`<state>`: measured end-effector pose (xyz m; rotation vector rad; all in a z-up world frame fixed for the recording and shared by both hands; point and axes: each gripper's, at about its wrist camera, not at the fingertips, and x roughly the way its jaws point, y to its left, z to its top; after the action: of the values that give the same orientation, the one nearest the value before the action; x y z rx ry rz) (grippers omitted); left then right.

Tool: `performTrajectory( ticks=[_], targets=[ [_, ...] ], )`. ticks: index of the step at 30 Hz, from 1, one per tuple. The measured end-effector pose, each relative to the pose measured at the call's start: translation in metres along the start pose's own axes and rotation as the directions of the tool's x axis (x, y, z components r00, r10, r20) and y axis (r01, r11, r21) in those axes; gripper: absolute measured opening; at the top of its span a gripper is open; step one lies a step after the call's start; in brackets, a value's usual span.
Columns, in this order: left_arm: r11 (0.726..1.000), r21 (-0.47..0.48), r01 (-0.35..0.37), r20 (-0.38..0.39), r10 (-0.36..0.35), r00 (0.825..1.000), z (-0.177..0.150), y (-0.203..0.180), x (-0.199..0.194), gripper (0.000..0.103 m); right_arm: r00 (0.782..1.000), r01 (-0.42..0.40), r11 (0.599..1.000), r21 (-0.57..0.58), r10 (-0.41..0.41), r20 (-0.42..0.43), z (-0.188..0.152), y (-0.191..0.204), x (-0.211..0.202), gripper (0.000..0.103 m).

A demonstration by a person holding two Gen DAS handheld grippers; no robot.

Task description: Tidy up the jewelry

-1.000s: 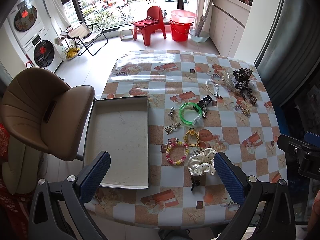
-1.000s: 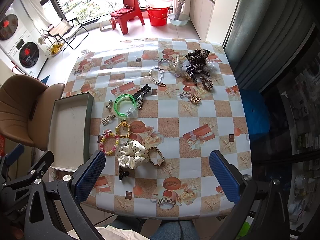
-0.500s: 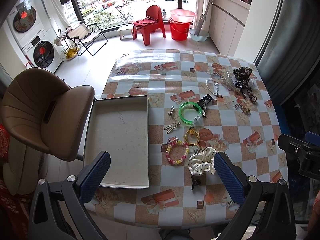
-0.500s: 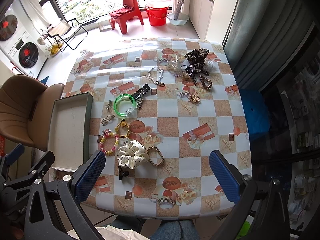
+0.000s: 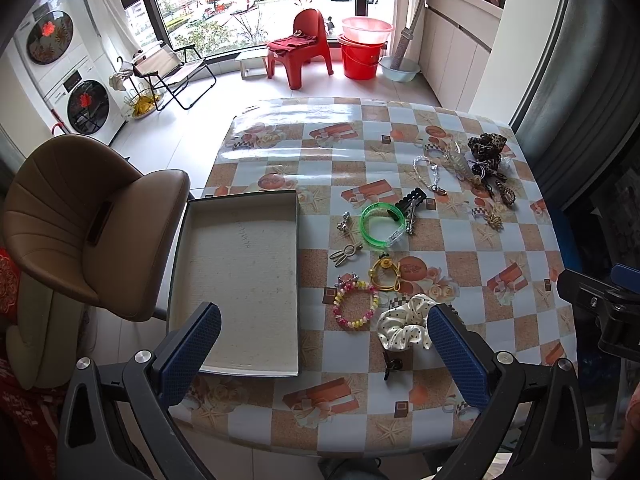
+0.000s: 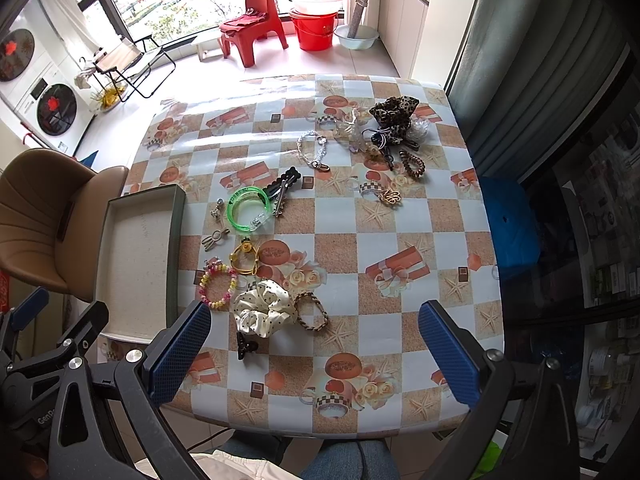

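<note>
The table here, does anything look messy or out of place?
Yes. The jewelry lies scattered loose on the table, while the tray beside it holds nothing. A leopard scrunchie sits in a tangled heap at the far corner.

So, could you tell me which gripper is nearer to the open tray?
The left gripper: its left finger overlaps the tray at its near corner. The right gripper is open over the table's middle, and the tray lies beyond its left finger.
</note>
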<state>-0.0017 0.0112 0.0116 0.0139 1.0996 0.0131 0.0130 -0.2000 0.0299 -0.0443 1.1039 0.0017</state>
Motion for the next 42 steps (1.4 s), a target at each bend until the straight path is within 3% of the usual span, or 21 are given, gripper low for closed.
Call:
performTrajectory(
  ticks=[31, 42],
  targets=[
    [1.000, 0.000, 0.001, -0.007, -0.001, 1.000, 0.002, -0.002, 0.000, 0.103, 1.000, 0.001, 1.000, 0.000, -0.001, -0.005, 0.001, 0.000, 0.002, 0.103],
    [1.000, -0.006, 0.025, -0.069, -0.025, 0.997, -0.014, 0.003, 0.018, 0.103, 0.999, -0.004, 1.000, 0.024, 0.005, -0.033, -0.008, -0.004, 0.006, 0.103]
  ],
)
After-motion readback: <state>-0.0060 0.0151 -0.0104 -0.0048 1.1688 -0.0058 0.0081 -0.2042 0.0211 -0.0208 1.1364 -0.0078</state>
